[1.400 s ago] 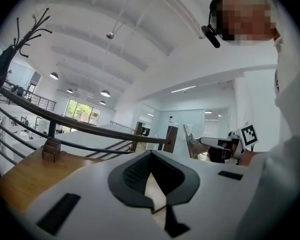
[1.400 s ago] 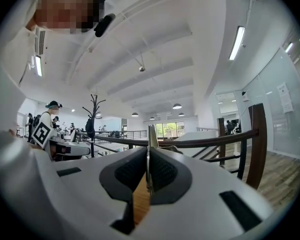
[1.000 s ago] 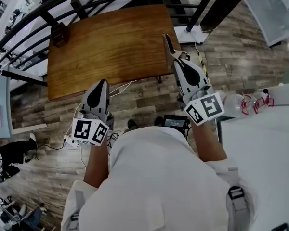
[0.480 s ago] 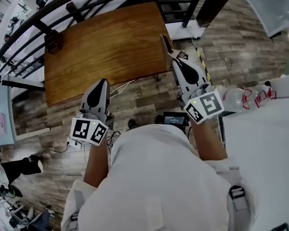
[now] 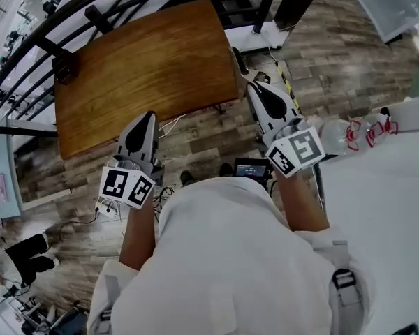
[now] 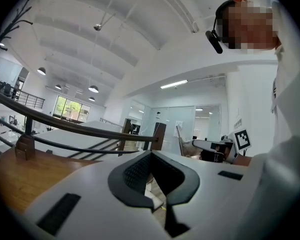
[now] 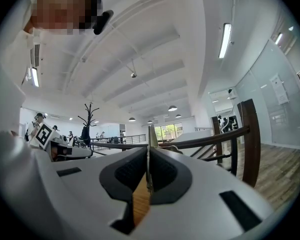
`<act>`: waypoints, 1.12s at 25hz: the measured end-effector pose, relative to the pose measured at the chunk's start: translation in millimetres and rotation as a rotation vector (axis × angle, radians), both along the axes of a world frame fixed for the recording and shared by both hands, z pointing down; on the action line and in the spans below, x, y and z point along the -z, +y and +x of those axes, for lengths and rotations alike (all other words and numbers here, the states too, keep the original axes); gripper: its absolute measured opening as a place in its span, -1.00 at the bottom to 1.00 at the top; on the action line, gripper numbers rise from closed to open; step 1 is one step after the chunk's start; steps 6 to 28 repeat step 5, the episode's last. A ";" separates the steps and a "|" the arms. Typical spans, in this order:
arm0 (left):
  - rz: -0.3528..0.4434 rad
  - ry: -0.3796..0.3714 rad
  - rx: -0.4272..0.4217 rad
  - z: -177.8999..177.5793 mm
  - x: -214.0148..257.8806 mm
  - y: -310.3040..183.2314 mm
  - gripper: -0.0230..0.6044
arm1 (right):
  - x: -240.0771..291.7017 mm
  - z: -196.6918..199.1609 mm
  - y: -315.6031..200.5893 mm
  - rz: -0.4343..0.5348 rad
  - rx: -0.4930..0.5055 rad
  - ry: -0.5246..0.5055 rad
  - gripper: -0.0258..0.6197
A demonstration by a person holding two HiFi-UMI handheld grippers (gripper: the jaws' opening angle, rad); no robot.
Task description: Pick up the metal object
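In the head view my right gripper [image 5: 249,86] is shut on a thin, flat metal strip [image 5: 235,56] that sticks out past its tips over the right edge of the wooden table [image 5: 140,68]. In the right gripper view the strip [image 7: 149,136] stands upright in the narrow slit between the pads of the right gripper [image 7: 148,159]. My left gripper [image 5: 146,119] hangs over the plank floor in front of the table. In the left gripper view the left gripper [image 6: 152,176] has a gap between its pads and holds nothing.
A black railing [image 5: 70,12] runs behind the table. A white counter [image 5: 391,201] at the right carries bottles with red parts [image 5: 366,132]. A small screen [image 5: 251,169] and cables [image 5: 105,204] lie on the floor near my feet. Someone's legs [image 5: 28,248] show at far left.
The head view has drifted, so the table sits further up and left. Both grippers keep their stance, and the right one stays shut on the strip.
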State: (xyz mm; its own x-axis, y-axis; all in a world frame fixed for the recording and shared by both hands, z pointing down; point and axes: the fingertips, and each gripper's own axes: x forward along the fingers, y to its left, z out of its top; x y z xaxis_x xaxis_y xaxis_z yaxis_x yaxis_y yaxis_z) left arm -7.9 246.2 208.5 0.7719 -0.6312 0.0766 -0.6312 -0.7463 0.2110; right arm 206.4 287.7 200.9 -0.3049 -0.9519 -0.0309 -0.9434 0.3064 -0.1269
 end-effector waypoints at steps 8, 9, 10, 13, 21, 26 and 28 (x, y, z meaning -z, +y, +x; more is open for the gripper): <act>-0.012 -0.001 -0.015 21.4 -3.9 2.9 -0.89 | -3.3 19.1 0.9 -0.007 0.003 -0.012 -0.84; -0.012 -0.001 -0.015 21.4 -3.9 2.9 -0.89 | -3.3 19.1 0.9 -0.007 0.003 -0.012 -0.84; -0.012 -0.001 -0.015 21.4 -3.9 2.9 -0.89 | -3.3 19.1 0.9 -0.007 0.003 -0.012 -0.84; -0.012 -0.001 -0.015 21.4 -3.9 2.9 -0.89 | -3.3 19.1 0.9 -0.007 0.003 -0.012 -0.84; -0.012 -0.001 -0.015 21.4 -3.9 2.9 -0.89 | -3.3 19.1 0.9 -0.007 0.003 -0.012 -0.84; -0.012 -0.001 -0.015 21.4 -3.9 2.9 -0.89 | -3.3 19.1 0.9 -0.007 0.003 -0.012 -0.84; -0.012 -0.001 -0.015 21.4 -3.9 2.9 -0.89 | -3.3 19.1 0.9 -0.007 0.003 -0.012 -0.84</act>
